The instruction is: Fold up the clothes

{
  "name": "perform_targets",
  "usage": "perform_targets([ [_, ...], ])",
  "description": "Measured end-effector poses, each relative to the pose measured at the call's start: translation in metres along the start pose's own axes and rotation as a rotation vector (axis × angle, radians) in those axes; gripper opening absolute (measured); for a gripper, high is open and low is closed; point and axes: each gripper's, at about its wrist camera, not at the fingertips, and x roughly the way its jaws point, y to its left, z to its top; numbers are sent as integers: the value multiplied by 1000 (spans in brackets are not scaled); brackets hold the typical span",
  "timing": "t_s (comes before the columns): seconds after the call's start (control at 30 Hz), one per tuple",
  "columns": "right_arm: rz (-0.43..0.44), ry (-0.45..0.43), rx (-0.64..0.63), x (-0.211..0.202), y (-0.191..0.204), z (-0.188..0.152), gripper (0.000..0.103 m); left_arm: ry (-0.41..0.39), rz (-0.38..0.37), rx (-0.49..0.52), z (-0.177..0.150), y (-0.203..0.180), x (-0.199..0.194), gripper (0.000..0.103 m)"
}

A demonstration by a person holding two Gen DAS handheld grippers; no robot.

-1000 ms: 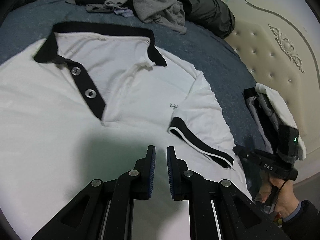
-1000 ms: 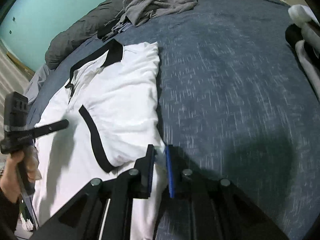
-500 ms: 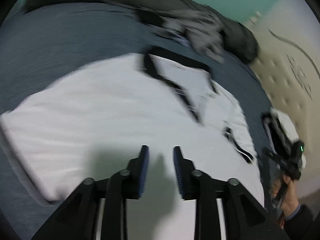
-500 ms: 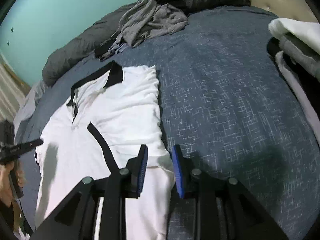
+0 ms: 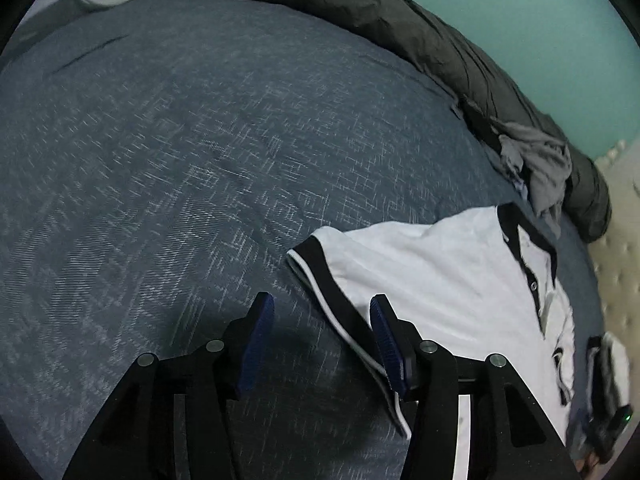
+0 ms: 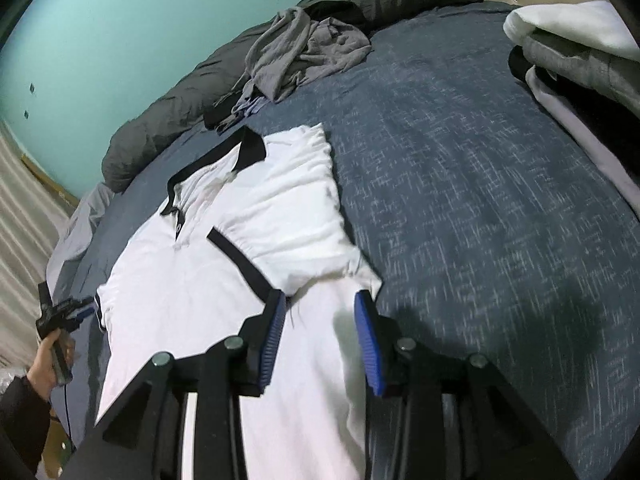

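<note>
A white polo shirt (image 6: 224, 280) with black collar and cuffs lies face up on the blue bed (image 6: 480, 220); its right sleeve is folded in over the chest. My right gripper (image 6: 320, 300) hovers over the shirt's right side, its jaws opening, with white cloth below them but the pads not pressing on it. The shirt (image 5: 440, 272) fills the right of the left wrist view, left sleeve spread out. My left gripper (image 5: 320, 304) is at that sleeve's black cuff (image 5: 340, 304), jaws opening, one finger over the cuff's edge, nothing gripped. A hand holds the left gripper (image 6: 60, 312).
Crumpled grey clothes (image 6: 304, 52) and a dark rolled duvet (image 6: 168, 120) lie along the bed's far side by the teal wall. A stack of folded clothes (image 6: 576, 52) sits at the right. The cream headboard (image 5: 624, 240) is beyond the shirt.
The left gripper swung from over the shirt's chest out to the left sleeve's cuff and opened its jaws. The right gripper opened, let go of the shirt's edge and drew back slightly.
</note>
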Motion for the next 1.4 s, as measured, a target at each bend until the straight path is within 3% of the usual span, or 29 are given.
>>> perform_targets([
  [0.33, 32, 11, 29, -9, 2, -19, 36, -14, -7, -2, 10, -10, 29, 52],
  [0.5, 45, 27, 39, -3, 2, -28, 36, -22, -11, 14, 12, -10, 24, 14],
  [0.6, 49, 26, 42, -1, 3, -29, 36, -30, -22, 50, 15, -19, 19, 8],
  [0.83, 64, 9, 30, -3, 8, -25, 36, -60, -44, 133, 20, -53, -1, 7],
  [1.27, 75, -10, 42, -9, 7, -25, 36, -43, -118, 272, 21, -159, -9, 7],
  [1.4, 75, -14, 52, -10, 3, -25, 36, -21, -85, 313, 9, -188, -1, 7],
])
